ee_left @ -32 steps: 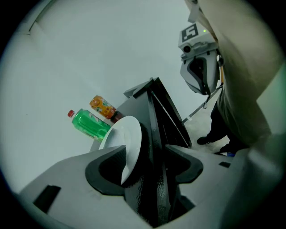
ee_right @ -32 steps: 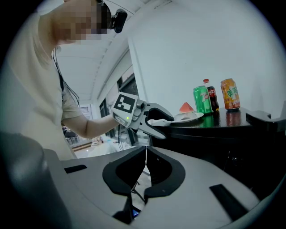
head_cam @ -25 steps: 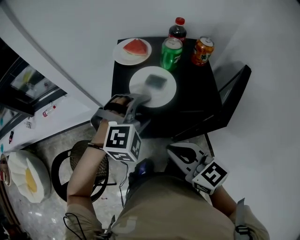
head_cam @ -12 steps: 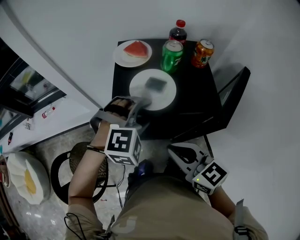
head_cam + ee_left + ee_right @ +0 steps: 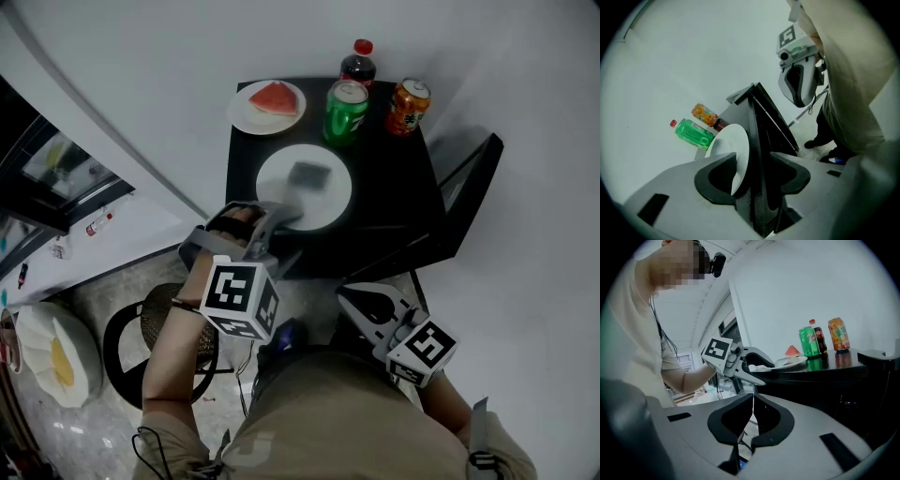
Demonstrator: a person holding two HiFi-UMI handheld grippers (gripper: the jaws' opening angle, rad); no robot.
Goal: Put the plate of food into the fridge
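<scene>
- Overhead, a black table (image 5: 394, 202) stands against a white wall, carrying two plates, two cans and a bottle.
- Left gripper (image 5: 277, 217) reaches in at the table's near-left edge. Its jaws have just been closing but stand well apart, with the rim of the plate of food (image 5: 328, 197) and the table's edge between them. The left gripper view shows the white rim just beside one pad, and the other pad is clear of it.
- Right gripper (image 5: 361, 298) hangs low off the table's near edge, close to the person's body, jaws pressed together on nothing.
- Plate of food lies flat on the table, near the middle of its left half, a grey block on it.
- Second plate (image 5: 266, 105), with a red watermelon wedge, sits at the far-left corner.
- Green can (image 5: 344, 111) and orange can (image 5: 407, 103) stand upright along the far edge.
- Dark red-capped bottle (image 5: 355, 64) stands between and behind them.
</scene>
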